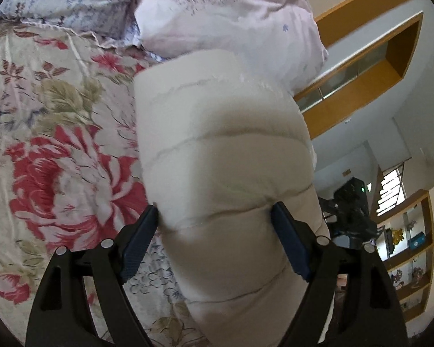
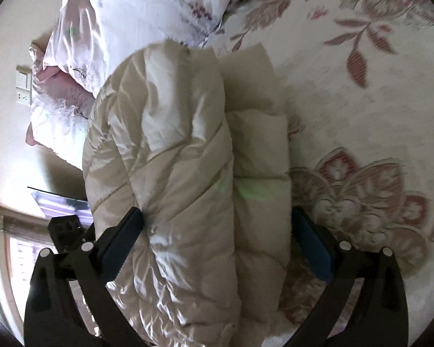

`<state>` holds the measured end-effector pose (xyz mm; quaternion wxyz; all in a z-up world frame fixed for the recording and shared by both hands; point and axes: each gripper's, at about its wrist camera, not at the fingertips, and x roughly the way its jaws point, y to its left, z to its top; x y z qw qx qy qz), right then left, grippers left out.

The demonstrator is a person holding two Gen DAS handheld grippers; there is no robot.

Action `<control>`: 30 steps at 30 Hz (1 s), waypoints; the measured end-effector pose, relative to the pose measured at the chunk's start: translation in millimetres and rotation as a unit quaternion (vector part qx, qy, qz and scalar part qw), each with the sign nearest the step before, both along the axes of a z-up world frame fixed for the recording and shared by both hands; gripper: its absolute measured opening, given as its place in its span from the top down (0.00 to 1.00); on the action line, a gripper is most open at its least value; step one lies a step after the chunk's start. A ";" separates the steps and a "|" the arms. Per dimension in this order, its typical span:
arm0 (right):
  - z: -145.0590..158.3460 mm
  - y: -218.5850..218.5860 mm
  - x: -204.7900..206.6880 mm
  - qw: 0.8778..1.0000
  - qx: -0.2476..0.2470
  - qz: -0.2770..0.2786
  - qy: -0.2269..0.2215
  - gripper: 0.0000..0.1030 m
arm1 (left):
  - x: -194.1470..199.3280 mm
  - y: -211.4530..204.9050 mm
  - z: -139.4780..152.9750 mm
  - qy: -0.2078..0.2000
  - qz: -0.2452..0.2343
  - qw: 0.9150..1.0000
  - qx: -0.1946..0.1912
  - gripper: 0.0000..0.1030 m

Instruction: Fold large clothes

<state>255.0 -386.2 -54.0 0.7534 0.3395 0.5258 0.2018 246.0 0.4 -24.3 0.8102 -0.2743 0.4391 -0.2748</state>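
Observation:
A cream quilted puffer jacket [image 1: 222, 150] lies bunched on a floral bed sheet [image 1: 52, 150]. My left gripper [image 1: 215, 211] has its blue pads pressed into both sides of a thick fold of the jacket. In the right wrist view the same jacket [image 2: 188, 150] shows as a doubled, puffy stack. My right gripper [image 2: 218, 217] grips it the same way, with one pad on each side. The other gripper [image 1: 353, 205] shows dark at the right of the left wrist view.
Pale pink and blue floral pillows [image 1: 231, 11] lie just beyond the jacket, also in the right wrist view [image 2: 124, 8]. Wooden wall shelves [image 1: 361, 66] and a shelf unit [image 1: 410, 254] stand past the bed edge. A wall socket [image 2: 23, 86] is on the wall.

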 end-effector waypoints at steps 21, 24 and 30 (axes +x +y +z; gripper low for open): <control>-8.7 54.2 19.5 0.995 0.071 0.072 -0.018 0.22 | 10.9 -13.7 -6.4 0.007 -0.022 0.999 -0.032 0.25; -11.7 46.0 19.5 0.992 0.105 0.067 -0.021 0.42 | 5.3 -7.4 -3.2 -0.001 -0.015 0.999 -0.048 0.41; 14.1 58.4 8.9 0.990 0.104 0.074 -0.060 0.64 | -5.8 1.6 15.8 -0.035 -0.011 0.997 -0.067 0.54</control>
